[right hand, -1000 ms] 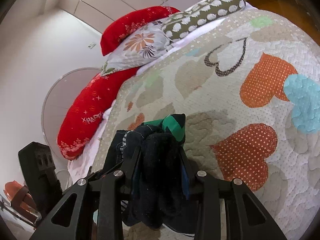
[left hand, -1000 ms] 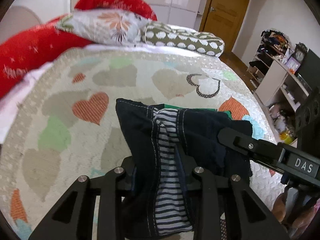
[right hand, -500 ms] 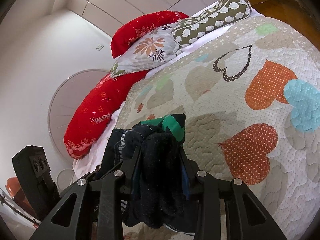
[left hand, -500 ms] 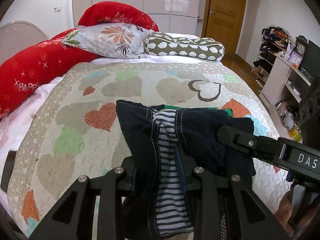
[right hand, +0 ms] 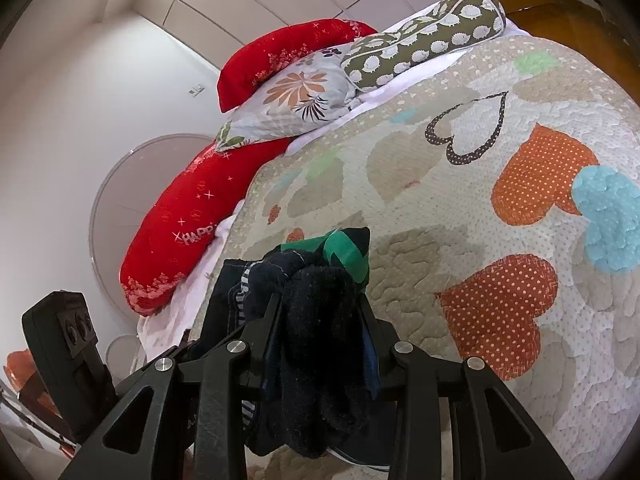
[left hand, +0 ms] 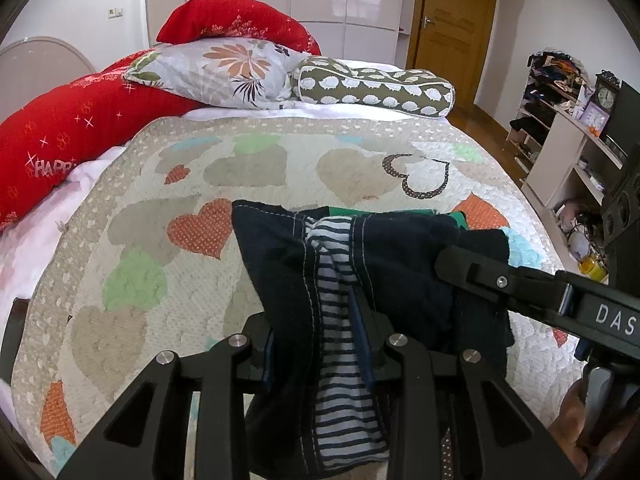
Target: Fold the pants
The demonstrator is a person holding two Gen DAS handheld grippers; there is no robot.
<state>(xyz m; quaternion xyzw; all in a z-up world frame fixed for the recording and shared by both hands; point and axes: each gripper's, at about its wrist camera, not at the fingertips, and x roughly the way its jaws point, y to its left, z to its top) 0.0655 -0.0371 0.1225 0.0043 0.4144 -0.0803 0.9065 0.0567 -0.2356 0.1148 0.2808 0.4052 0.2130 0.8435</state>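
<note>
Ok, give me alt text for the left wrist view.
The left gripper grips dark navy pants with a striped lining, held above a heart-patterned quilt. The right gripper grips the same pants from the right; pillows lie beyond.

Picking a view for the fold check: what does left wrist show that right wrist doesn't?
Left wrist only: the pants' striped lining clamped in the left hand-held gripper, the right hand-held gripper reaching in from the side, the wooden door and the cluttered shelves.

Right wrist only: the right hand-held gripper's own clamp on a bunched dark wad of the pants, with a green patch above it.

Both: the dark pants pinched at two points, the heart quilt, the red bolster, the floral pillow and the spotted bolster.
</note>
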